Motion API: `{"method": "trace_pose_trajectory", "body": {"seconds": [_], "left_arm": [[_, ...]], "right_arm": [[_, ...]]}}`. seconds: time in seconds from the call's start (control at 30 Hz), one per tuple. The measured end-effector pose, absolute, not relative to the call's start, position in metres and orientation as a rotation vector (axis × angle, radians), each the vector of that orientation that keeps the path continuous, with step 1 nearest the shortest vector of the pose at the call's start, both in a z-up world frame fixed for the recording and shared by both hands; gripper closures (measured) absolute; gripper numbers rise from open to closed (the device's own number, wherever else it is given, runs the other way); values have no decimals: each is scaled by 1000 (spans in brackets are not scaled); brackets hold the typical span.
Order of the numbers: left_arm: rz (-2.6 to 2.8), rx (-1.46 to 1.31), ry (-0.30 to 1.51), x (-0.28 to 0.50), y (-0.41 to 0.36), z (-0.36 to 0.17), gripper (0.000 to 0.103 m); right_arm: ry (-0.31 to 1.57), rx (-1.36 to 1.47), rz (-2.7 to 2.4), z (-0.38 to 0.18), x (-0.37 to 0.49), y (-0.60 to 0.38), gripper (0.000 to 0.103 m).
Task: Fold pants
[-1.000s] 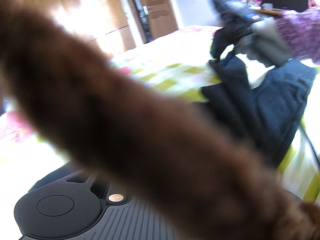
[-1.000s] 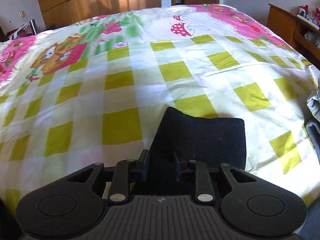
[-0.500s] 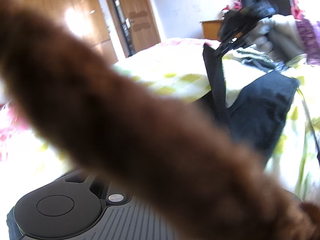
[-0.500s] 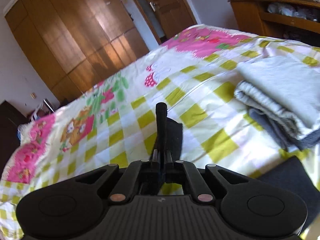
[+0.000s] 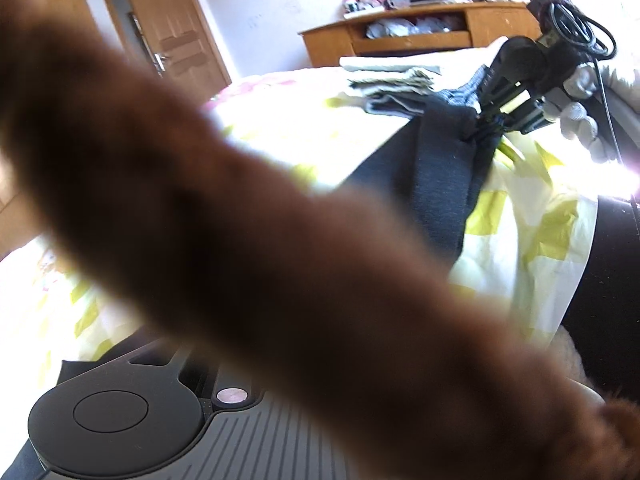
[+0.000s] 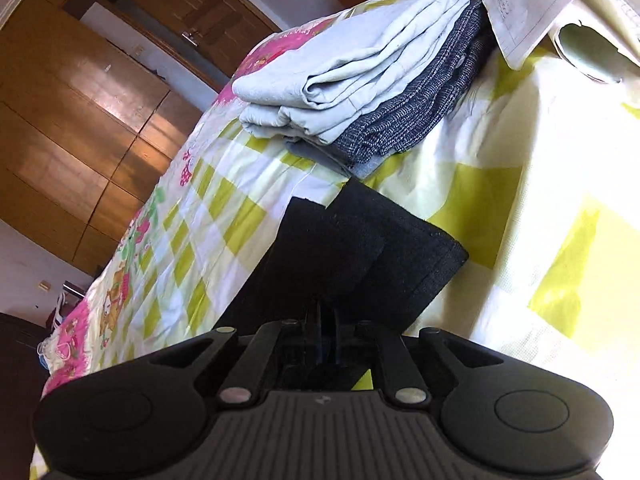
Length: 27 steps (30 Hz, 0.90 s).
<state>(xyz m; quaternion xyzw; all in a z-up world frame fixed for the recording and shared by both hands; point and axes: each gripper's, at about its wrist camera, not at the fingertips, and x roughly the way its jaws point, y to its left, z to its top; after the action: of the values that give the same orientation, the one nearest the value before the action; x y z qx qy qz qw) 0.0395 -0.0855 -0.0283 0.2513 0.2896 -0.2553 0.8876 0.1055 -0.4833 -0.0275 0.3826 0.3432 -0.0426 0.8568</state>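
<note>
The dark pants hang in a bunched fold above the checked bed sheet. In the left wrist view my right gripper, held by a gloved hand, pinches their upper edge. In the right wrist view the pants' hem sticks out past my right gripper. Its jaws are opening slightly, with the cloth still pinched between them. A blurred brown furry strip crosses the left wrist view. It hides my left gripper's fingers, and only the gripper's body shows.
A stack of folded clothes, pale grey on top of dark tweed, lies on the bed just beyond the pants. White papers lie at its right. A wooden shelf unit stands behind the bed, with wardrobe doors to the left.
My right gripper swung right with the pants toward the folded stack, rolled, and pinched its jaws close on the cloth. The left wrist view also shifted right; the brown strip still covers it.
</note>
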Motion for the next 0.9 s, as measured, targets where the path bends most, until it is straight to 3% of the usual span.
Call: {"method": "trace_pose_trajectory", "body": {"seconds": [0.13, 0.23, 0.5, 0.7, 0.9], "left_arm": [[-529, 531, 614, 42, -94, -28, 75], [-534, 547, 607, 45, -101, -26, 75], [-524, 570, 533, 50, -115, -6, 74], [-572, 583, 597, 55, -130, -33, 69], [-583, 591, 620, 51, -133, -40, 69]], "right_arm": [[702, 845, -83, -33, 112, -495, 72], [700, 848, -87, -33, 119, -496, 81], [414, 833, 40, 26, 87, -501, 82], [607, 928, -100, -45, 80, -524, 81], [580, 911, -87, -31, 74, -532, 73]]}}
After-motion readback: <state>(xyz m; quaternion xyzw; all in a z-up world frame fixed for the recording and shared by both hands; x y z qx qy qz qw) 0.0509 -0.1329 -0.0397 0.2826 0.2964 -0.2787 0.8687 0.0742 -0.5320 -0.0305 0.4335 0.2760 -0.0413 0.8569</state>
